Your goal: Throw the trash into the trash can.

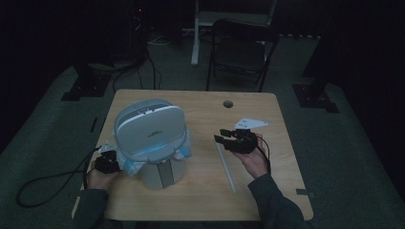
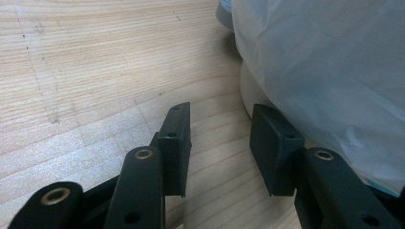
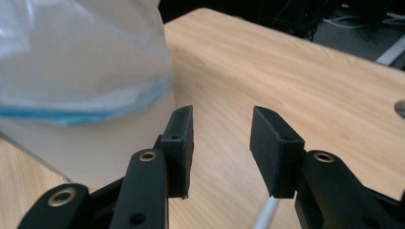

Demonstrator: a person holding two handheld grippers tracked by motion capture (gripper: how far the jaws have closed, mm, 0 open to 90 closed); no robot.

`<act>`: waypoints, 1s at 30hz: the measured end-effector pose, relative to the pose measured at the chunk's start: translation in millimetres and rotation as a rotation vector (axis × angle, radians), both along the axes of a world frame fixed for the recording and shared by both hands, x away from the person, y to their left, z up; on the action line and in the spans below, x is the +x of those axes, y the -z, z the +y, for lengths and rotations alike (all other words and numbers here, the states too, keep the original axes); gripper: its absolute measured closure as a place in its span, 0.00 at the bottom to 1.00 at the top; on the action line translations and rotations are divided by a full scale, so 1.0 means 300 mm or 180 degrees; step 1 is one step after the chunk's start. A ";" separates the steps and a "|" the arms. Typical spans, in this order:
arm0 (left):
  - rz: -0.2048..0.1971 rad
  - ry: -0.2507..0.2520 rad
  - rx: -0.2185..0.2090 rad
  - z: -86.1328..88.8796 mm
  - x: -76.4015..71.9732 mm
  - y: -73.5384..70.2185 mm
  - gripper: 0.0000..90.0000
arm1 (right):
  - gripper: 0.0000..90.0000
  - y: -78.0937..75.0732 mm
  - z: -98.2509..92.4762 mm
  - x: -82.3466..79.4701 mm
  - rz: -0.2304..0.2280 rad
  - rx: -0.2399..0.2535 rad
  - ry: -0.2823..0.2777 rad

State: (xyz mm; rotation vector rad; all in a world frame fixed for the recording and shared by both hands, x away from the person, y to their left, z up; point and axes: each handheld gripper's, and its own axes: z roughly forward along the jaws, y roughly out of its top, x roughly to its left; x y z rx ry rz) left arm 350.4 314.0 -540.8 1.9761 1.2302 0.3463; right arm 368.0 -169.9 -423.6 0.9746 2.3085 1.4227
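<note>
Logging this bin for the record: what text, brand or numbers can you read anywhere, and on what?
Nothing can be read for sure.
Bin lid, middle: a small dark mark, maybe a logo, too small and blurred to read.
Bin lid, back edge: a short row of dark marks, too small to tell whether they are text or buttons.
Bag, table and both tongs: no text to be seen.

— Any writing you can make out from where you are?

— There's a small dark marking on the lid of the white bin point(image 1: 149, 128), but it's too small and dim for me to read.

— Anything near your jaws?

— No. Plain wood grain on the table point(image 2: 95, 71), nothing printed.
</note>
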 end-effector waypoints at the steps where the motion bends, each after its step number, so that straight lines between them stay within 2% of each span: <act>1: -0.0004 -0.0003 -0.0002 0.000 0.000 0.000 0.67 | 0.66 0.014 -0.006 -0.006 0.0028 -0.0003 0.0005; 11: -0.0003 -0.0003 0.0000 -0.001 0.000 0.000 0.67 | 0.67 0.117 -0.043 -0.036 0.0204 -0.0091 0.0115; 17: -0.0002 -0.0003 0.0000 -0.001 0.000 0.000 0.67 | 0.69 0.182 -0.063 -0.064 0.0318 -0.0251 0.0162; 22: -0.0002 -0.0005 0.0000 -0.001 0.000 0.000 0.67 | 0.71 0.230 -0.081 -0.079 0.0421 -0.0304 0.0199; 30: -0.0001 -0.0005 0.0003 -0.001 0.000 0.000 0.67 | 0.72 0.291 -0.074 -0.095 0.0536 -0.0407 0.0210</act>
